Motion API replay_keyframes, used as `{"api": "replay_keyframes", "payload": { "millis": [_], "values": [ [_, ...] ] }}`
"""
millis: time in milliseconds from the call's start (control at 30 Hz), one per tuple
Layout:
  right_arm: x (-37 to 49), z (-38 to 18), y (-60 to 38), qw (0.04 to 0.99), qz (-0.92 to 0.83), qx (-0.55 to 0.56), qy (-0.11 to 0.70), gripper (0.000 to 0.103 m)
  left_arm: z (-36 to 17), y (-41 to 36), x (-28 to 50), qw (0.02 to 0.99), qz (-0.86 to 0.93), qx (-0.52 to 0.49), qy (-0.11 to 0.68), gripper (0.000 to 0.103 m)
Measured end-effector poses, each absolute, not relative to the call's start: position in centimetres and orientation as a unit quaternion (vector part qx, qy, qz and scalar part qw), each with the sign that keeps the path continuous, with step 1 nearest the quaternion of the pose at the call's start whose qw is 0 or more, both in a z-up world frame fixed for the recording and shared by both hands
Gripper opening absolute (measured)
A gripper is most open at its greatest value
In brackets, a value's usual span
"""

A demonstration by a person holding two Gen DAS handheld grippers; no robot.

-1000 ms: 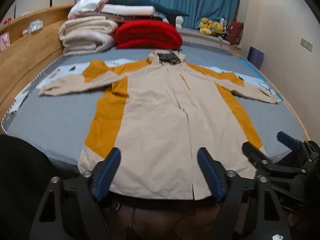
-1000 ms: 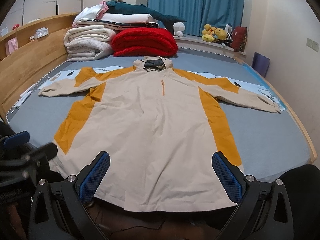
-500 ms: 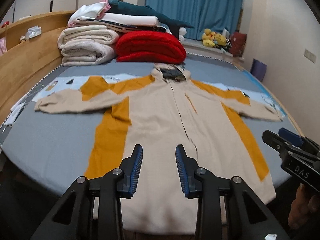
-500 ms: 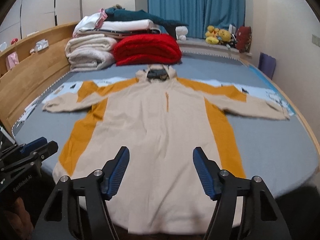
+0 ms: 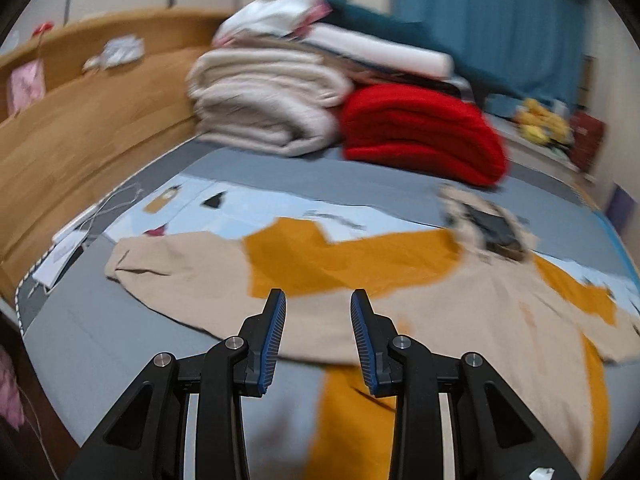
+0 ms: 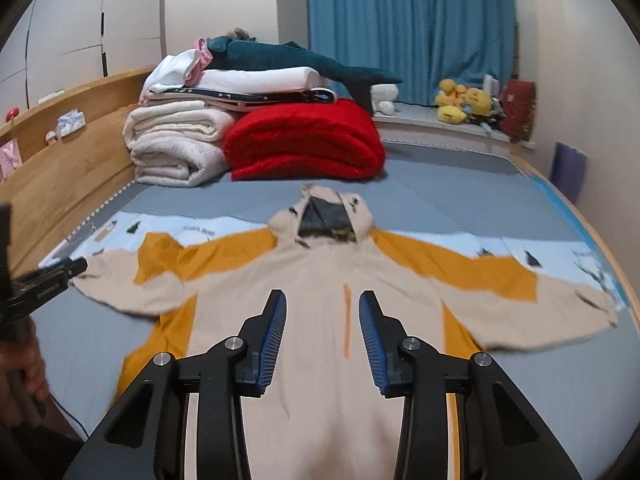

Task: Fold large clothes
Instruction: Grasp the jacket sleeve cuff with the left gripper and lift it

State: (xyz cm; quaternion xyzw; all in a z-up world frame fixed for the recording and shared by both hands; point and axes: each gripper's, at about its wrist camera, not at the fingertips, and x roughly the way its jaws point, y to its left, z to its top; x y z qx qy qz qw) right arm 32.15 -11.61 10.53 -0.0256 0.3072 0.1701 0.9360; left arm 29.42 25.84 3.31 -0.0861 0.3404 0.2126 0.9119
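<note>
Both tools are pushing forward over the bed (image 6: 460, 200) from the hem end. The left tool (image 5: 318, 330) is swinging toward the jacket's left sleeve (image 5: 180, 268) at centre-left of its blurred frame, prongs narrowed but parted, holding nothing. The right tool (image 6: 322, 334) is hanging over the chest, likewise parted and empty. The jacket (image 6: 320, 280) is lying flat, arms spread, unfolded. I'm judging a sleeve fold is coming first.

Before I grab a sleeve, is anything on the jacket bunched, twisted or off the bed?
Nothing stands out. The jacket lies flat, front up, on the bed, both sleeves spread sideways and the hood toward the folded blankets. Left gripper and right gripper are both open, holding nothing.
</note>
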Motion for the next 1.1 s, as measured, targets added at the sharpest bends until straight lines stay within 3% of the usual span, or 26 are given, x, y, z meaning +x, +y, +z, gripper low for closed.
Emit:
{"api": "replay_keyframes", "payload": {
  "millis": [200, 300, 400, 500, 633, 767, 933, 1000, 1067, 1100],
  "values": [
    [35.9, 9.1, -11.9, 0.952, 0.189, -0.003, 0.241, 0.043, -3.1, 36.8, 31.5, 0.879, 0.278, -0.124, 0.367, 0.031],
    [38.3, 6.8, -11.9, 0.939, 0.186, 0.005, 0.29, 0.048, -6.6, 40.6, 31.6, 0.864, 0.293, -0.147, 0.382, 0.031],
    [39.4, 6.4, -12.2, 0.943, 0.179, 0.013, 0.279, 0.048, -9.3, 43.7, 32.0, 0.846, 0.305, -0.168, 0.404, 0.032],
    [39.9, 6.2, -11.9, 0.945, 0.182, -0.008, 0.271, 0.048, -11.0, 47.4, 31.8, 0.824, 0.344, -0.198, 0.405, 0.044],
    [41.6, 5.3, -11.9, 0.934, 0.186, 0.006, 0.305, 0.057, -12.1, 51.7, 30.4, 0.793, 0.388, -0.263, 0.39, 0.05],
    [42.2, 4.3, -11.7, 0.928, 0.189, 0.008, 0.321, 0.073, -13.0, 55.1, 28.7, 0.767, 0.415, -0.32, 0.371, 0.052],
    [42.5, 2.9, -11.5, 0.922, 0.193, 0.002, 0.336, 0.075, -14.6, 58.0, 27.0, 0.745, 0.426, -0.37, 0.355, 0.052],
    [42.6, 2.5, -11.4, 0.92, 0.19, -0.001, 0.343, 0.075, -15.4, 58.5, 26.8, 0.74, 0.422, -0.387, 0.353, 0.045],
    [42.6, 2.3, -11.0, 0.919, 0.186, -0.008, 0.347, 0.075, -15.3, 58.7, 27.0, 0.749, 0.419, -0.376, 0.349, 0.021],
    [42.6, 2.2, -10.8, 0.919, 0.184, -0.013, 0.348, 0.075, -15.2, 58.7, 27.3, 0.754, 0.406, -0.378, 0.351, 0.002]
  ]
}}
